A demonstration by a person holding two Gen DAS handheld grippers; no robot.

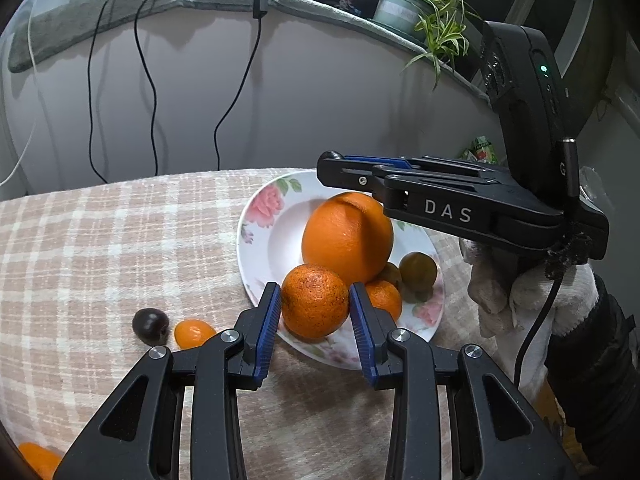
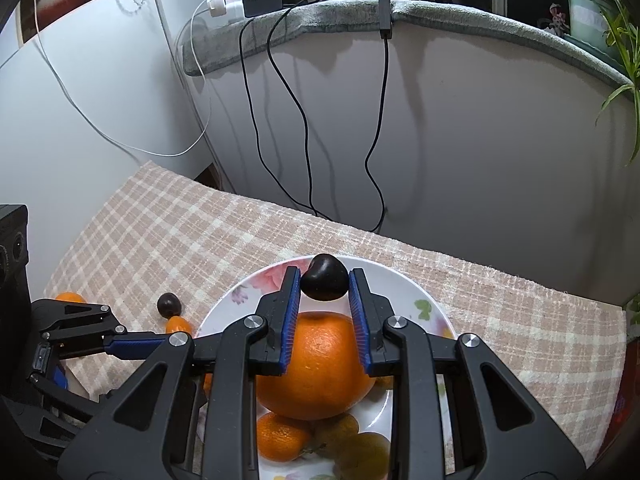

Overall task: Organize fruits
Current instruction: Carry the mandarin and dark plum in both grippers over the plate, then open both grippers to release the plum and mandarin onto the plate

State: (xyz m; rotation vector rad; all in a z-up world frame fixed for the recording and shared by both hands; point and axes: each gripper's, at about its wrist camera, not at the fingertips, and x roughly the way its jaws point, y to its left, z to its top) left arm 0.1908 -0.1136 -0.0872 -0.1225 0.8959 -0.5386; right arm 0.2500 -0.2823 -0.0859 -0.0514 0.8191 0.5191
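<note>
A white flowered plate [image 1: 264, 232] [image 2: 400, 284] on the checked cloth holds a big orange [image 1: 347, 236] [image 2: 316, 364], a small mandarin [image 1: 384, 298] [image 2: 280, 436] and greenish plums [image 1: 418, 272] [image 2: 360, 452]. My left gripper [image 1: 314, 310] is shut on a speckled mandarin [image 1: 315, 301] at the plate's near rim. My right gripper [image 2: 325, 286] is shut on a dark plum [image 2: 325, 283] above the plate, over the big orange; it shows from the side in the left wrist view [image 1: 332, 162]. A dark plum [image 1: 150, 326] [image 2: 169, 305] and a kumquat [image 1: 193, 333] [image 2: 178, 324] lie on the cloth left of the plate.
Another orange fruit [image 1: 38, 460] [image 2: 70, 298] lies near the cloth's left edge. Black cables [image 2: 280, 100] hang down the wall behind the table. A potted plant [image 1: 416, 8] stands on the ledge at the back right. A gloved hand [image 1: 532, 300] holds the right gripper.
</note>
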